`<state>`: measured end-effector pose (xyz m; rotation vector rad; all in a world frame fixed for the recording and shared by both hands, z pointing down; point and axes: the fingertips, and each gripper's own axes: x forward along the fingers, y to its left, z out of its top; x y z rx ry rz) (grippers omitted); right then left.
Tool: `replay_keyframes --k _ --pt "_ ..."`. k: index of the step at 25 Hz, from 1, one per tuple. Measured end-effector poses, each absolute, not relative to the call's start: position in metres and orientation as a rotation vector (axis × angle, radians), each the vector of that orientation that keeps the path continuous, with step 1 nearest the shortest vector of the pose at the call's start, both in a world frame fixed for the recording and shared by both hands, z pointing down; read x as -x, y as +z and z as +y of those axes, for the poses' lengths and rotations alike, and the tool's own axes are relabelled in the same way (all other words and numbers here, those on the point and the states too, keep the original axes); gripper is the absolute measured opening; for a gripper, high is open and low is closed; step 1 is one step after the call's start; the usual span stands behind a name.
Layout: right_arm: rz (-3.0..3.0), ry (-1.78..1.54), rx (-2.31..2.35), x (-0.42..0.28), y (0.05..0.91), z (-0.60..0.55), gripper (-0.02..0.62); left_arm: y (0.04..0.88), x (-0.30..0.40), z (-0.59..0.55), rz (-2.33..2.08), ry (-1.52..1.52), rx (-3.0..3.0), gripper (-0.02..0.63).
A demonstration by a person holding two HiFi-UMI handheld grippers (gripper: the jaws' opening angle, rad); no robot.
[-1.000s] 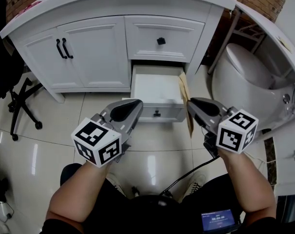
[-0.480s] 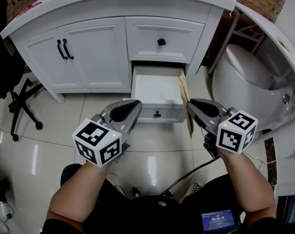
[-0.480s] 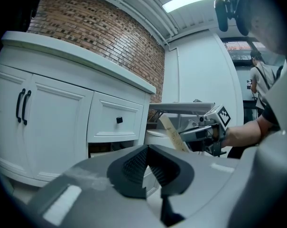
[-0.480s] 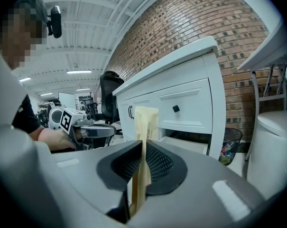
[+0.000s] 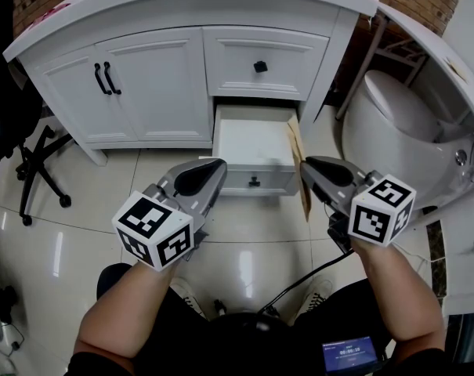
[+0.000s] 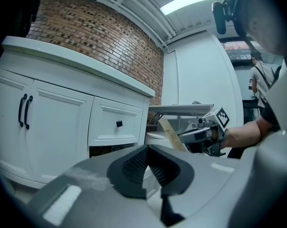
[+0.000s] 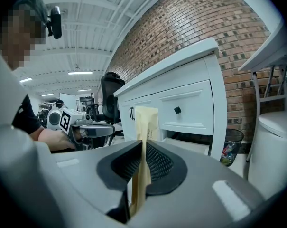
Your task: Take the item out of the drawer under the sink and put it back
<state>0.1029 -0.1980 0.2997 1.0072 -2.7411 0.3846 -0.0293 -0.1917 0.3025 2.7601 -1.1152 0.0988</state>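
Currently a flat tan envelope (image 7: 146, 120) is gripped edge-on between the fingers of the right gripper (image 5: 307, 165). It is held upright just beside the right side of the open drawer (image 5: 252, 141), outside it; whether its lower end touches the floor (image 5: 244, 249) cannot be told. The fingers of the left gripper (image 6: 147, 150) are pressed together with nothing between them, and that gripper hovers in front of the drawer's left part. The drawer interior is seen as bare white, so the take-out half is judged done and the put-back half pending. Risks are noted: the envelope looks thin and floppy, so a lower corner may be caught on the drawer's side wall or front panel and folded if it is lowered while tilted. It may also be dropped into the gap between drawer and cabinet (image 5: 150, 77) if the approach is made too far right. Only one edge is pinched, so swinging or slipping from the fingers is possible.
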Motion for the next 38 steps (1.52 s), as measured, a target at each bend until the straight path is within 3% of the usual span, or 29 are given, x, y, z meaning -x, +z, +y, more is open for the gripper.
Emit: replay_keyframes --k 13,23,30,38 --pt "-2.761 0.351 -1.072 -0.112 0.285 -0.190 0.031 0.291 0.042 -0.177 -1.199 0.083 -2.742 0.006" --pt "-2.625 0.117 -1.066 -0.109 0.278 -0.245 0.031 0.289 0.035 -0.178 -1.176 0.082 -2.759 0.006" --pt "-2.406 -0.136 -0.972 -0.089 0.303 -0.322 0.031 0.292 0.033 -0.180 -1.160 0.085 -2.753 0.006" --pt "-2.303 -0.108 -0.803 -0.059 0.355 -0.371 0.031 0.300 0.025 -0.182 -1.126 0.104 -2.744 0.006"
